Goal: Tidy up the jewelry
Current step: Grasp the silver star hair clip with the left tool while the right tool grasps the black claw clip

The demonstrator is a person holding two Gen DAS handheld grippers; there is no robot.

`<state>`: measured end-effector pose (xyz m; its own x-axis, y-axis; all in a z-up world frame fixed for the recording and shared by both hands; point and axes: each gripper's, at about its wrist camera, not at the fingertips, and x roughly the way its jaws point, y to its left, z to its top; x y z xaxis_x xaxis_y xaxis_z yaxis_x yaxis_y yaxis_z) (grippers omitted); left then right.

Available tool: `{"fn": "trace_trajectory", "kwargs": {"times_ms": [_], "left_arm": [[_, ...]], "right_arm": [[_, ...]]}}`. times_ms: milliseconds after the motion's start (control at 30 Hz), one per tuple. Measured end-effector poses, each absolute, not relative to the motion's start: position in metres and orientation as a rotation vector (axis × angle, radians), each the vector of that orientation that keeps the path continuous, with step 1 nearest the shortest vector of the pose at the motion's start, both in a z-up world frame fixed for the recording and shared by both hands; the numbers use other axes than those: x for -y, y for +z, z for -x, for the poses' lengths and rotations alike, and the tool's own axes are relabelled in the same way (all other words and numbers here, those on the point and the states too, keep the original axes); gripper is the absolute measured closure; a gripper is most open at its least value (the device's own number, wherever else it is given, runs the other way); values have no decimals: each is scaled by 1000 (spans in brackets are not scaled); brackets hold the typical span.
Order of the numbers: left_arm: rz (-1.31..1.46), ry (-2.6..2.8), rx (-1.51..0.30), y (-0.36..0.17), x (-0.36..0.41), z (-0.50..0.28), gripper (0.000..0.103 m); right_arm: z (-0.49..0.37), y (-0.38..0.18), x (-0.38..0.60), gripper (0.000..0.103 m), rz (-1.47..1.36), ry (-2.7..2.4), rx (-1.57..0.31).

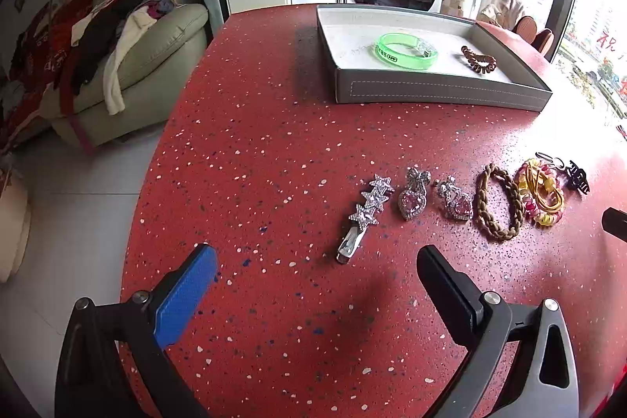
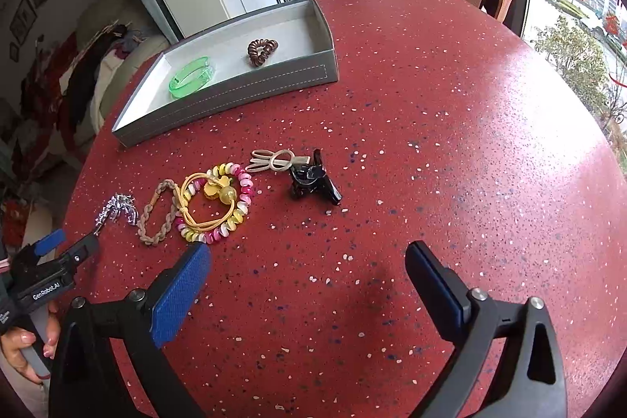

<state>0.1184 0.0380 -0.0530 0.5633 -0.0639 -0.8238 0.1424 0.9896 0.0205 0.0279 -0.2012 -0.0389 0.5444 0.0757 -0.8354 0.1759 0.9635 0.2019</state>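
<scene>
Right now my left gripper (image 1: 317,261) hangs open over the red speckled bench (image 1: 254,163), holding nothing, and my right gripper (image 2: 307,261) is spread wide and empty too. The grey tray (image 1: 439,91) is my landmark: inside it lie a green bangle (image 1: 405,50) and a brown coil hair tie (image 1: 479,59) (apart from each other). Nearer to me than the tray, a row of pieces sits on the bench: a silver star hair clip (image 1: 362,218), two pink heart earrings (image 1: 411,200), a braided tan band (image 1: 497,208), a pastel coil tie (image 2: 215,202) with a yellow elastic across it, a beige bow clip (image 2: 274,159) and a black claw clip (image 2: 313,181).
</scene>
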Motion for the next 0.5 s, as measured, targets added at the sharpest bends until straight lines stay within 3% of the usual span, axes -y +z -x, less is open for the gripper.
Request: {"fn": "trace_trajectory", "kwargs": {"times_ms": [167, 500], "left_arm": [[-125, -123, -950, -52, -32, -127, 0], [-135, -134, -968, -60, -27, -137, 3]], "right_arm": [[-45, -45, 202, 24, -248, -46, -1021], [-72, -50, 195, 30, -173, -39, -1034]]}}
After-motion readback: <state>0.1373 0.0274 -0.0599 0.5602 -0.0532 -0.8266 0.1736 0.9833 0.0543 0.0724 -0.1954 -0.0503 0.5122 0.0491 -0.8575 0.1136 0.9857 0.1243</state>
